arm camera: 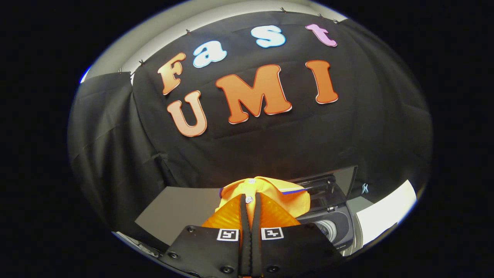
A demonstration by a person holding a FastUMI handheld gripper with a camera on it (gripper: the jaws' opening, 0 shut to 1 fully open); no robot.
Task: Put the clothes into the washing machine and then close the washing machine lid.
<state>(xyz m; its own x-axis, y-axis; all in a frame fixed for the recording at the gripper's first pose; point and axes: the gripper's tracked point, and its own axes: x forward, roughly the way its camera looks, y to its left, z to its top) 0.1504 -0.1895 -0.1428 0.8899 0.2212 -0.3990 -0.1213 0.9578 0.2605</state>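
My gripper is shut on an orange garment with white buttons and a blue trim; the cloth bunches up over and around the fingertips and is held in the air. To the right of the fingers and lower down stands the washing machine, its drum opening showing. Its dark lid is raised upright behind the opening. The garment hangs to the left of the opening, partly covering the lid's left end.
A grey tabletop lies to the left, beneath the garment. A white surface shows to the right of the machine. The black booth cloth closes off the back.
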